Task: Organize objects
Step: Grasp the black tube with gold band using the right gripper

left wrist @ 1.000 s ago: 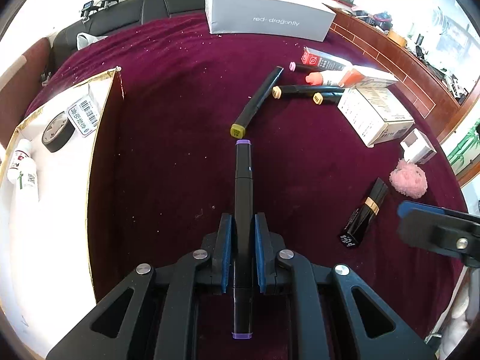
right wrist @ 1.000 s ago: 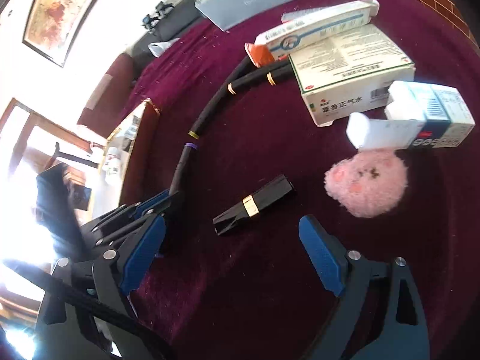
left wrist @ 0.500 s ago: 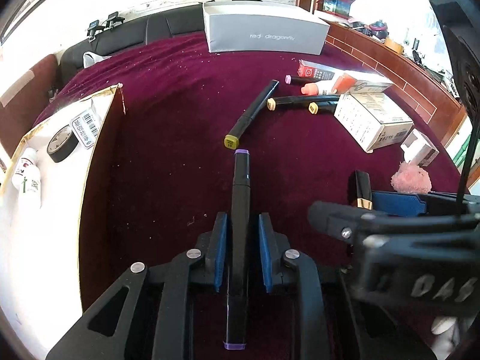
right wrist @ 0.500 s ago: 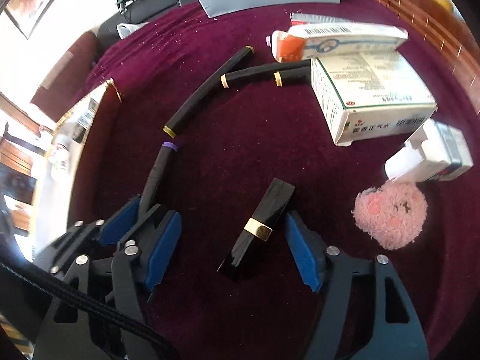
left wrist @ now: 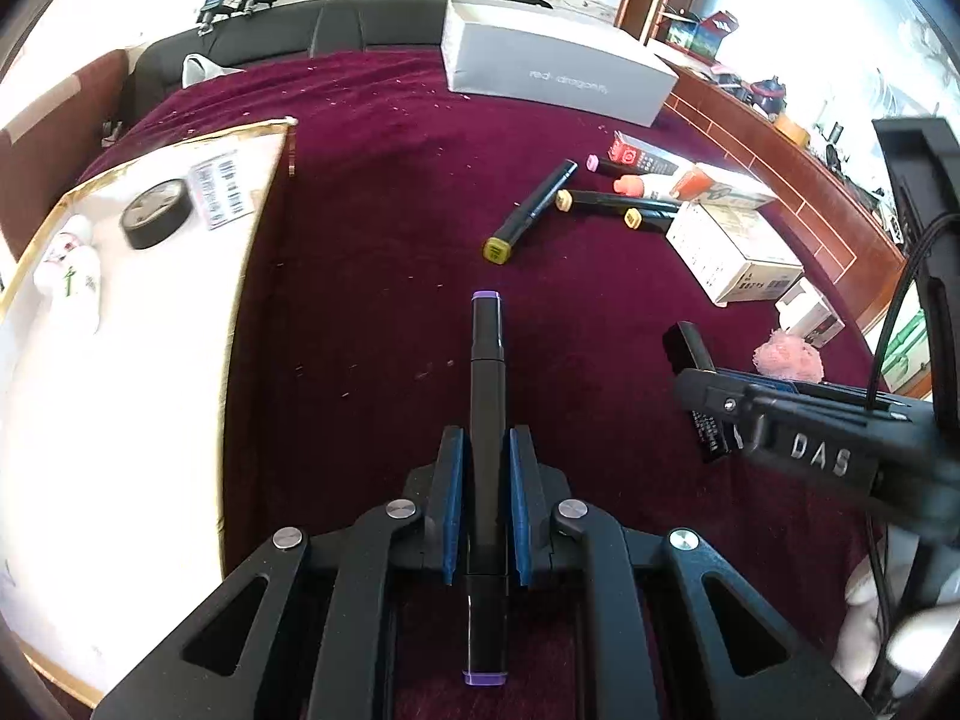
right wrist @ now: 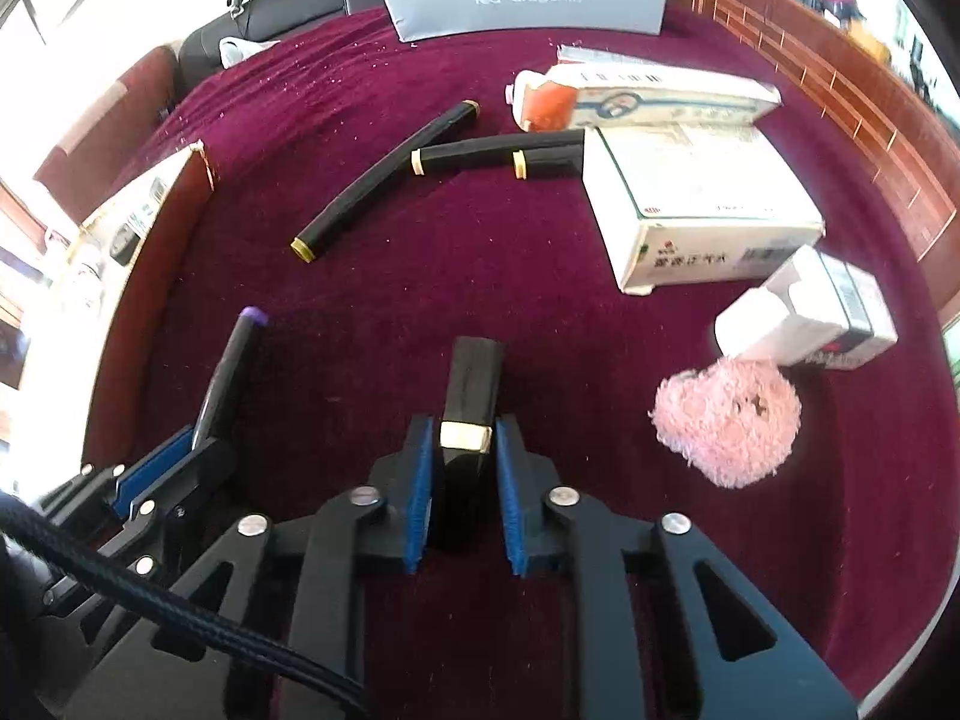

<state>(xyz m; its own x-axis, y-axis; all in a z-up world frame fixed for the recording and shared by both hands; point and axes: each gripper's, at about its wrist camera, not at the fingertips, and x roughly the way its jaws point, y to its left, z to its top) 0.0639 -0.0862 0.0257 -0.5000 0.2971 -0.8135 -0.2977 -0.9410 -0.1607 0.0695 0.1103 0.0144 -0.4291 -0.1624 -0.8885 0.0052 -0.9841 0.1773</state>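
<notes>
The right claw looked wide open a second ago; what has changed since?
The right claw swung over the black gold-banded tube and shut on it. The left claw stayed clamped on the purple-capped marker. The other markers, boxes and pink puff lie where they were.

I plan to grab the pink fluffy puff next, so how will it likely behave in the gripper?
The pink puff looks soft and shaggy, so it will probably squash between the pads rather than resist. It seems light for its size. Lying flat on the burgundy cloth, it is unlikely to roll, though fibres may snag.
</notes>
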